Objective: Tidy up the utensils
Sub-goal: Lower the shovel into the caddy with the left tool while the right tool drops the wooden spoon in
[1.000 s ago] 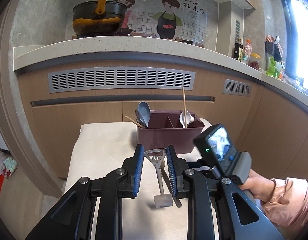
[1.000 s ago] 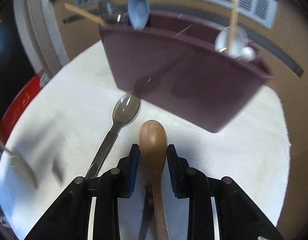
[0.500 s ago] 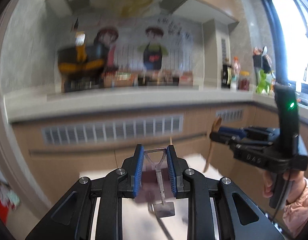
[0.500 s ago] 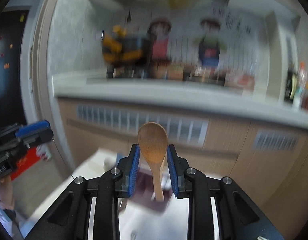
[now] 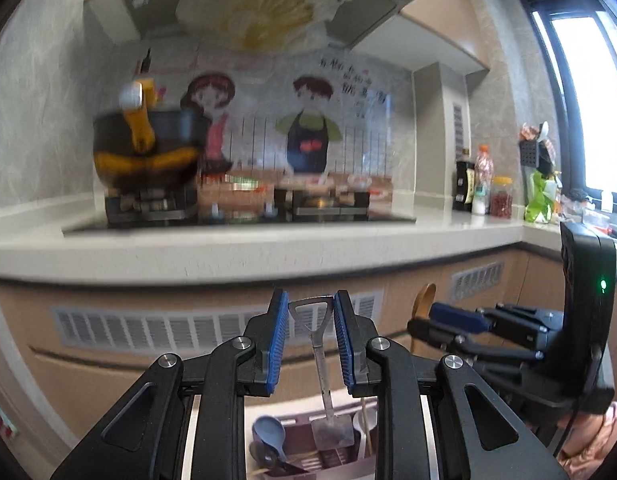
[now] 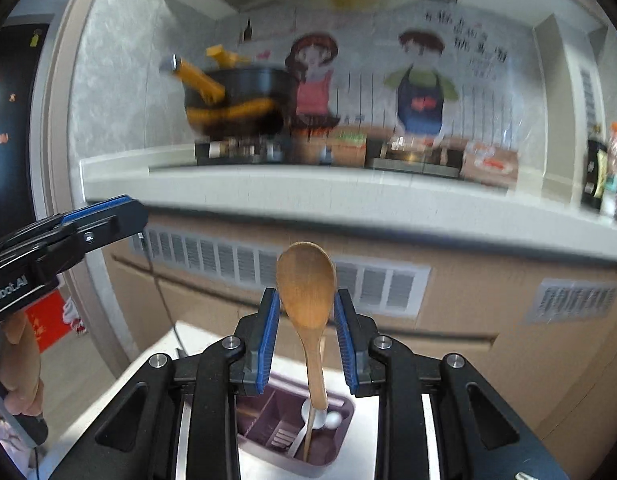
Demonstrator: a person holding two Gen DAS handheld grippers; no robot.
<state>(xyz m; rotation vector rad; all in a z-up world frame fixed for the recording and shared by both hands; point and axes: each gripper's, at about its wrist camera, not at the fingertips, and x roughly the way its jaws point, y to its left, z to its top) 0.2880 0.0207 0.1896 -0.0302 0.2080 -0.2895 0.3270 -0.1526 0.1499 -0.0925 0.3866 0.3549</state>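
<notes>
The wooden spoon (image 6: 308, 304) hangs bowl-up in the right gripper (image 6: 307, 332), its handle pointing down into the right-hand compartment of the maroon caddy (image 6: 340, 432), where a white spoon (image 6: 320, 416) and a chopstick already stand. Beside it the left gripper (image 5: 310, 340) is clenched on the small metal spatula (image 5: 322, 364), gripping the triangular handle end while the flat blade dangles just above the caddy's middle section, with the blue spoon (image 5: 268, 432) leaning in the left one. A second ago both tools were down at the cloth, the spoon's handle lying between the right fingers in front of the caddy and the spatula low over the table; now each has been swept up and swung over the box, so the cameras look across at the counter and stove, still smeared with motion. To my eye that means the pick-up is done for both and only the drop remains. The right claw looks closed on the spoon's neck, though its pads sit close to the bowl and the grip seems light; lowering before letting go would be safer.
</notes>
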